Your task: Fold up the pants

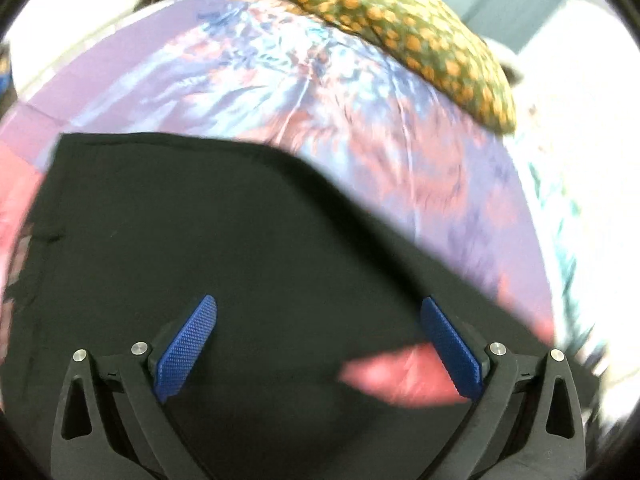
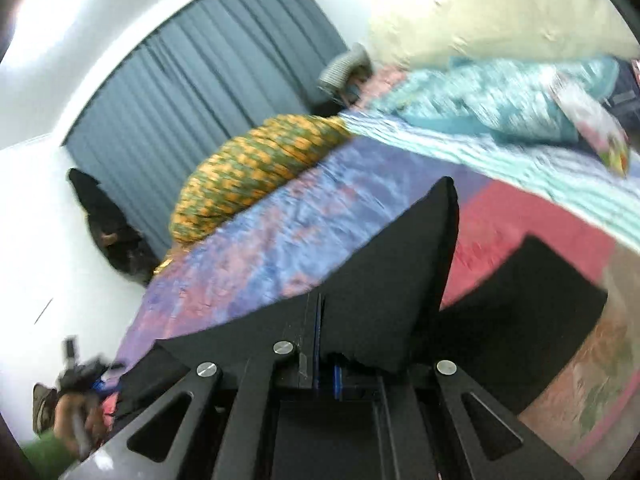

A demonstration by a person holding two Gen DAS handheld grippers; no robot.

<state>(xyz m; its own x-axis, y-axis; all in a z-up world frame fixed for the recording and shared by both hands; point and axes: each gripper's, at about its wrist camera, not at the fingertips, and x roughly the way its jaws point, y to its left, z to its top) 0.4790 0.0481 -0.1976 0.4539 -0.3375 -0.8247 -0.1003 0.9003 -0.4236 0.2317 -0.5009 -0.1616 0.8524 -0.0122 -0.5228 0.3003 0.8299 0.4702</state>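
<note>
Nearest the right wrist camera, the right gripper (image 2: 318,320) has its jaws pressed together on a raised fold of the black pants (image 2: 384,280); the pads are almost wholly hidden under the cloth, with only a sliver of blue showing. The pinched fold stands up as a peak, and its underside cannot be seen. Beyond that peak, more of the pants lies flat on the pink and purple bedspread (image 2: 256,232). Low beside the pants, a hand (image 2: 76,420) with a green sleeve shows, blurred and cut by the frame edge.

From the left wrist camera, the left gripper (image 1: 320,348) hangs spread wide above the pants (image 1: 200,220), its blue pads (image 1: 188,348) clear of the cloth and nothing between them. A strip of pink bedspread shows through a gap by its right pad. The pants' far edge runs straight, then slants away; bare bedspread lies open past it. Farther from the pants sits a green-and-orange patterned cushion (image 1: 400,36) at the bed's edge, then a grey curtain (image 2: 192,80). Teal bedding (image 2: 500,100) lies well apart, smeared by blur.
</note>
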